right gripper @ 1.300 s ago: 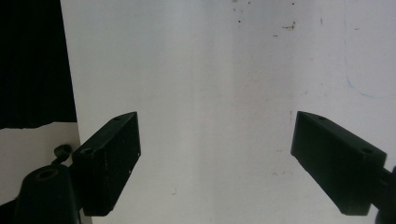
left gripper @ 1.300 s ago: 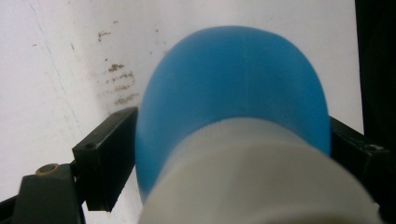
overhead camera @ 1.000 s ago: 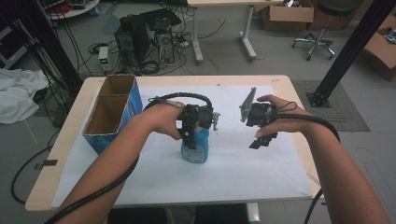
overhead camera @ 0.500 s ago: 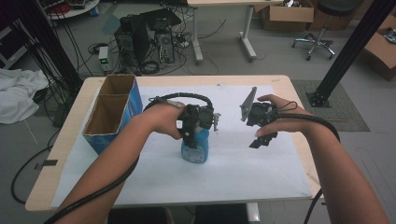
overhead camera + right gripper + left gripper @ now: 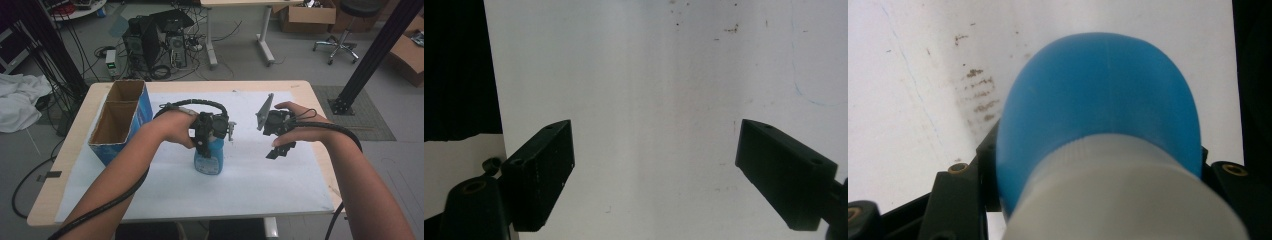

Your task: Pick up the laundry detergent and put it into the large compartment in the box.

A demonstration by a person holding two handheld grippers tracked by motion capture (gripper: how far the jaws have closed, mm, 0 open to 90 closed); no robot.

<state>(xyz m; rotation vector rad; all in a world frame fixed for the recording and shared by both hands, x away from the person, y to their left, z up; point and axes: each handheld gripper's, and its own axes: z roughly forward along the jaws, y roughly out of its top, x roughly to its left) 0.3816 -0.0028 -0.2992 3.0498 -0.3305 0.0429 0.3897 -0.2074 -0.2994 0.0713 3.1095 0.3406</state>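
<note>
My left gripper has just closed on the blue bottle standing mid-table; its jaws sit mostly hidden behind the bottle's shoulder. My right gripper hovers open over the white sheet.

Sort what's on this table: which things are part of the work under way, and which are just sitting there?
In use:
blue bottle, clamped by the left gripper
right gripper, open above the white sheet, holding nothing

Lying about:
cardboard box at the table's left edge
</note>
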